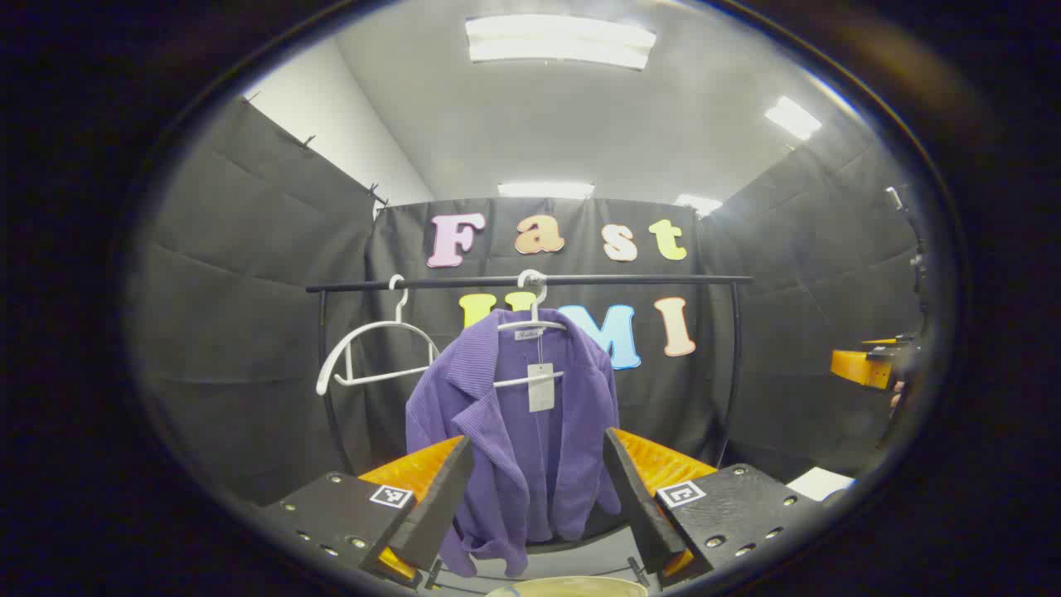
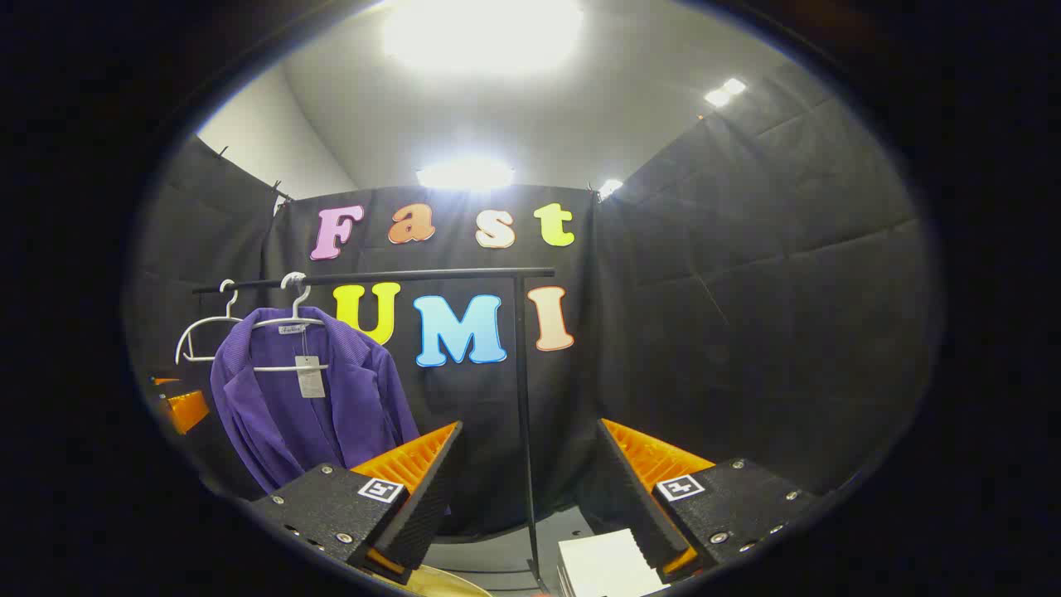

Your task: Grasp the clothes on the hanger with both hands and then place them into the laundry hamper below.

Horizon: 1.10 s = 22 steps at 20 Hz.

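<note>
Ahead, in the left gripper view, a purple jacket (image 1: 514,431) hung on a white hanger (image 1: 530,332) from a black rail (image 1: 530,282), with a pale tag (image 1: 540,386) dangling at its open front. The left gripper (image 1: 539,489) stood with its fingers spread wide, holding nothing, and the jacket showed in the gap between them, farther off. An empty white hanger (image 1: 373,356) hung on the rail just beside the jacket. A pale rounded rim (image 1: 572,587) showed at the bottom edge below the jacket; whether it was the hamper could not be told. At the far right edge the other gripper (image 1: 870,365) showed in part. In the right gripper view, the right gripper (image 2: 530,489) was likewise spread wide and empty, pointed at the rail's upright post (image 2: 522,398), with the jacket (image 2: 307,398) off to the left and a white box (image 2: 605,564) low between its fingers.
</note>
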Each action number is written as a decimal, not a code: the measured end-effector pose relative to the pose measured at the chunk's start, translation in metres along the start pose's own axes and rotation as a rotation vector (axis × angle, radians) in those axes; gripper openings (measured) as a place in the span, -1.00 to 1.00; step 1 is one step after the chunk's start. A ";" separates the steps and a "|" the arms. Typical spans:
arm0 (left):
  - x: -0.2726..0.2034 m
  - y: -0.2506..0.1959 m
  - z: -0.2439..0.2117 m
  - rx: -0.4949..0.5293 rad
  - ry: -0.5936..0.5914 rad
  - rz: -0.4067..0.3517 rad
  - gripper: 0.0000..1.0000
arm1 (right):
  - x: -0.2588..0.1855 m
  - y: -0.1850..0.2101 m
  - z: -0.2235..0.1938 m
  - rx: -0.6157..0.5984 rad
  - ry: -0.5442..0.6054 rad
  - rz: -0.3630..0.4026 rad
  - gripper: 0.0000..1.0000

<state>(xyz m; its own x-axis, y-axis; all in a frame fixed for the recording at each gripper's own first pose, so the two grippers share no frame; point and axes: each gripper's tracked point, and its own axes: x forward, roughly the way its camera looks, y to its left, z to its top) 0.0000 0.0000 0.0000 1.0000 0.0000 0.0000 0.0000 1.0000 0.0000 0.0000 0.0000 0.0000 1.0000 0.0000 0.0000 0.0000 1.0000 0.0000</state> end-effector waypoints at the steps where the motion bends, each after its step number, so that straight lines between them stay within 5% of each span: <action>1: 0.000 -0.002 0.000 -0.011 0.002 -0.007 0.90 | -0.001 -0.002 0.001 -0.010 -0.005 -0.003 0.89; 7: 0.001 0.007 -0.007 0.028 0.010 -0.023 0.89 | -0.002 0.010 -0.009 -0.009 0.016 0.011 0.89; 11: 0.000 0.035 0.007 0.121 -0.036 0.047 0.85 | -0.005 0.017 -0.013 0.008 0.012 0.027 0.89; 22: 0.002 0.039 -0.022 -0.028 0.019 0.032 0.90 | -0.008 0.027 -0.017 -0.031 0.028 0.042 0.89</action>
<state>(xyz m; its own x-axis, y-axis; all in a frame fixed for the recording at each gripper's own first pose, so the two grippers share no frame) 0.0022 0.0386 -0.0218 0.9993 0.0317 -0.0194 -0.0322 0.9991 -0.0275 -0.0076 0.0270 -0.0172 0.9987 0.0417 -0.0287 -0.0425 0.9986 -0.0301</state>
